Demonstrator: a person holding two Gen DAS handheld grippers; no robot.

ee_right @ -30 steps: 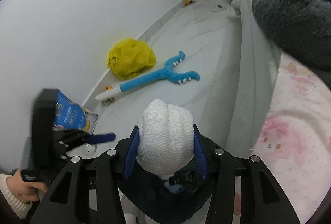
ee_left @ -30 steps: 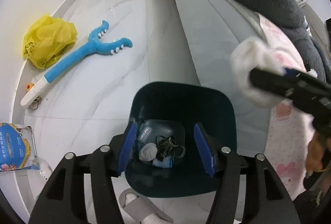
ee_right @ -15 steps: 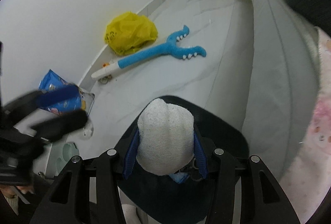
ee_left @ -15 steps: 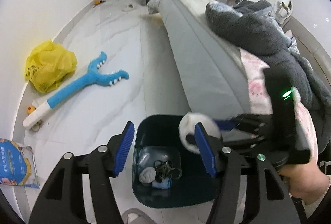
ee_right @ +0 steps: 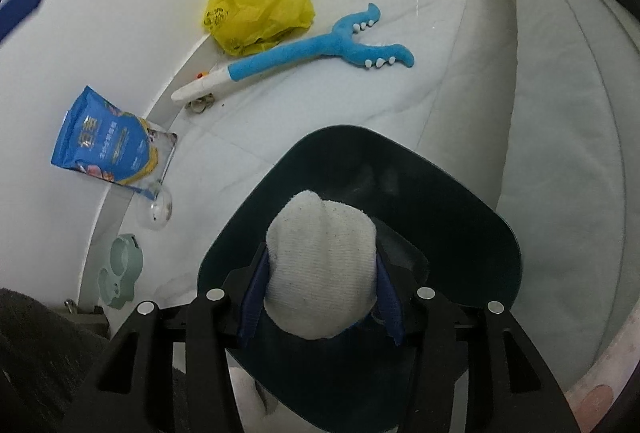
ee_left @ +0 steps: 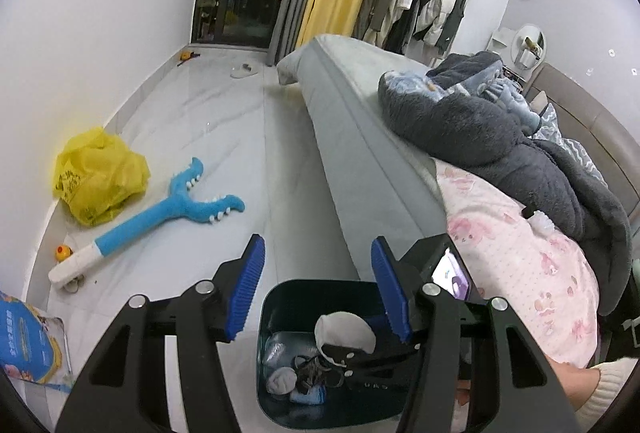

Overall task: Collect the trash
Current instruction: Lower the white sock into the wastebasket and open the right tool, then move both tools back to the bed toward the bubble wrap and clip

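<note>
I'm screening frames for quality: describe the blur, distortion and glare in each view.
Left wrist view: sharp, strong fisheye bending the bed edge, dark corner vignette, a glowing screen on the right gripper. Right wrist view: white sock crisp, left gripper's blue pad motion-blurred, soft floor sheen.

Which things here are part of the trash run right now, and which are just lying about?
In the job:
- white sock, clamped in the right gripper over the bin
- dark bin, already holding scraps
- left gripper, open, empty above the bin

Lying about:
- yellow bag by the wall
- blue plush toy on the floor
- blue pouch
- bed
</note>
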